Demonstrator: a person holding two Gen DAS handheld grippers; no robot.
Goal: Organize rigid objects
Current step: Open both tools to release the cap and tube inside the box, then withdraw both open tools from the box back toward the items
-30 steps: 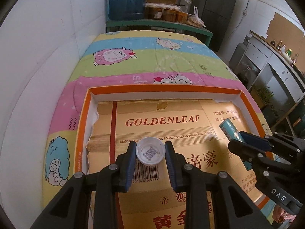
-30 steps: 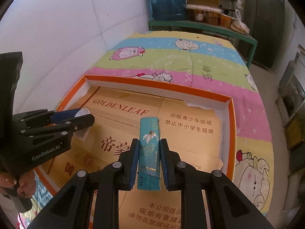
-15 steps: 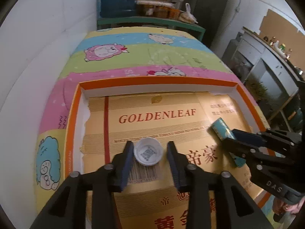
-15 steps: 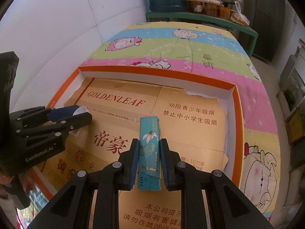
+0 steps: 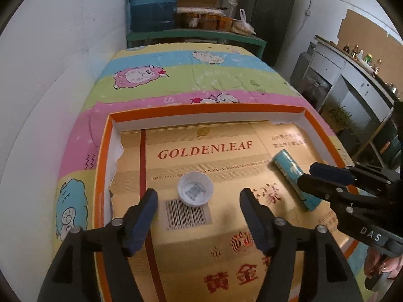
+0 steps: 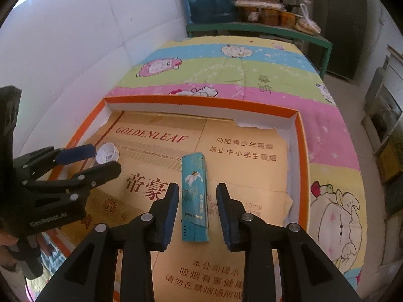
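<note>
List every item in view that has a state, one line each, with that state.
left gripper: open, holding nothing
right gripper: open, holding nothing
white cap: resting open side up on the cardboard
teal box: lying flat, released
orange tray: lined with cardboard

We see a bed (image 5: 201, 80) under a striped cartoon-sheep quilt (image 6: 226, 75); directly on it lies 1 shallow orange-rimmed tray (image 5: 201, 109) lined with flattened cardboard (image 5: 226, 226).

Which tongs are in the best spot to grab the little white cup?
Probably the left tongs. They are open with the white cup lying just ahead of their tips on the cardboard. The right tongs are open around the teal box, farther from the cup.
</note>
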